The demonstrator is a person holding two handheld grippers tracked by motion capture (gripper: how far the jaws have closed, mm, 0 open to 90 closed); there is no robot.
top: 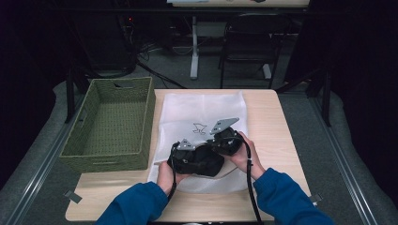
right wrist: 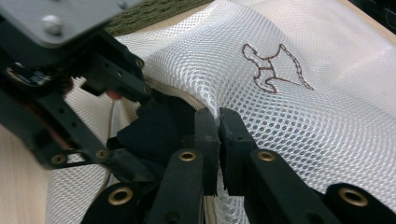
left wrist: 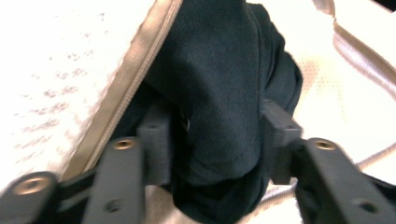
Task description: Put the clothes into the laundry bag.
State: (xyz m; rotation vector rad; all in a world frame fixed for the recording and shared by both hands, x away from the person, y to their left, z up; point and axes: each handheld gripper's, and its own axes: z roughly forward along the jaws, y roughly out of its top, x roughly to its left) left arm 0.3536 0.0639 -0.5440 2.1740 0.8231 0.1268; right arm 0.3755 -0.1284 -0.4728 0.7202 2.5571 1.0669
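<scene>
Dark cloth, partly hidden, probably inside mesh bag.

Blurred in the left gripper view: white mesh bag and its beige trim. Dark cloth cut off at top and bottom edges there. Near sleeves cropped by the high view's bottom edge. Embroidered motif too small to identify.

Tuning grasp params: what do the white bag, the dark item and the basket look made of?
White bag: open synthetic mesh with visible holes, slightly sheer, beige tape edging, stitched brown outline motif.
Dark item: soft matte knit or fleece-like cloth, navy to black, bunching in folds between the left gripper fingers; fibre unclear.
Basket: olive woven cord or grass look, coarse plaited texture.
</scene>
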